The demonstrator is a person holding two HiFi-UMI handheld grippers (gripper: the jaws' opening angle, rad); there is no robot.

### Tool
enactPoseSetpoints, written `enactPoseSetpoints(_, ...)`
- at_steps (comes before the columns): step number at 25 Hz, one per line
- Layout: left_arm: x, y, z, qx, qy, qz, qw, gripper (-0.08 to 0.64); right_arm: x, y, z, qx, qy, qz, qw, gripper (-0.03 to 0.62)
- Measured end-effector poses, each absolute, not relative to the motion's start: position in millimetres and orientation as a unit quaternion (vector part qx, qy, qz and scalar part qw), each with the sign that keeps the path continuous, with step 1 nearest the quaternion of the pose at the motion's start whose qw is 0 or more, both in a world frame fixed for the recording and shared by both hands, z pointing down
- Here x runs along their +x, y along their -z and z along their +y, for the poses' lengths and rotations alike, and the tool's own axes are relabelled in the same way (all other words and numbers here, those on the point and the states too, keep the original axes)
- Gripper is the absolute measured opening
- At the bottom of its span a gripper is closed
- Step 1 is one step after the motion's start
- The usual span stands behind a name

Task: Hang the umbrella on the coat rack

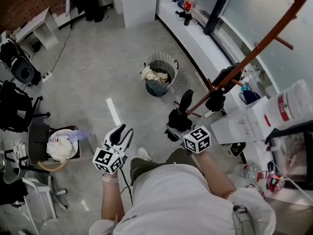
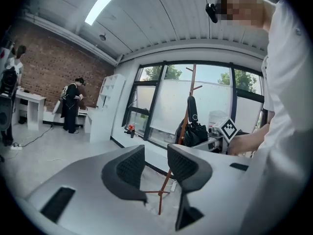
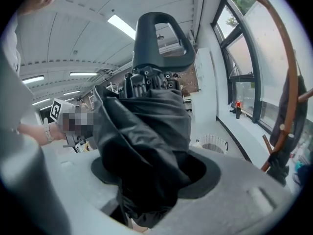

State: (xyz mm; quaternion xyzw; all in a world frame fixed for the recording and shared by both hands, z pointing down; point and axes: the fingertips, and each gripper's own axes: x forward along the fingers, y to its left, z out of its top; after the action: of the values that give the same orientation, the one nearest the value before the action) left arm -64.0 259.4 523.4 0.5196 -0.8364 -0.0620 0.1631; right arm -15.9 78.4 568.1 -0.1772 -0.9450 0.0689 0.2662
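Note:
A folded black umbrella (image 1: 180, 115) stands upright in my right gripper (image 1: 182, 126), which is shut on its bunched fabric. In the right gripper view the umbrella (image 3: 146, 121) fills the space between the jaws of the right gripper (image 3: 152, 176), with its loop handle (image 3: 161, 33) at the top. The brown wooden coat rack (image 1: 254, 53) leans across the right side, and a dark item (image 1: 226, 76) hangs on it. The coat rack (image 3: 286, 82) is to the right of the umbrella. My left gripper (image 1: 121, 132) is open and empty. Past its left gripper (image 2: 156, 168) jaws I see the umbrella (image 2: 193, 127) and the coat rack (image 2: 191, 89).
A wire bin (image 1: 160, 72) with rags stands on the floor ahead. White boxes (image 1: 244, 124) and a big plastic jug (image 1: 293, 104) crowd the right. A chair with cloth (image 1: 61, 148) is at the left. A person (image 2: 72, 104) stands far back by the brick wall.

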Motion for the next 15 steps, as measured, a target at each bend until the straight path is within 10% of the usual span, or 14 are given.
enactPoseSetpoints(15, -107, -543, 179, 0.626, 0.056, -0.754, 0.19, 0.126, -42, -554, 3, -0.039, -0.081, -0.964, 0.252, 0.279)
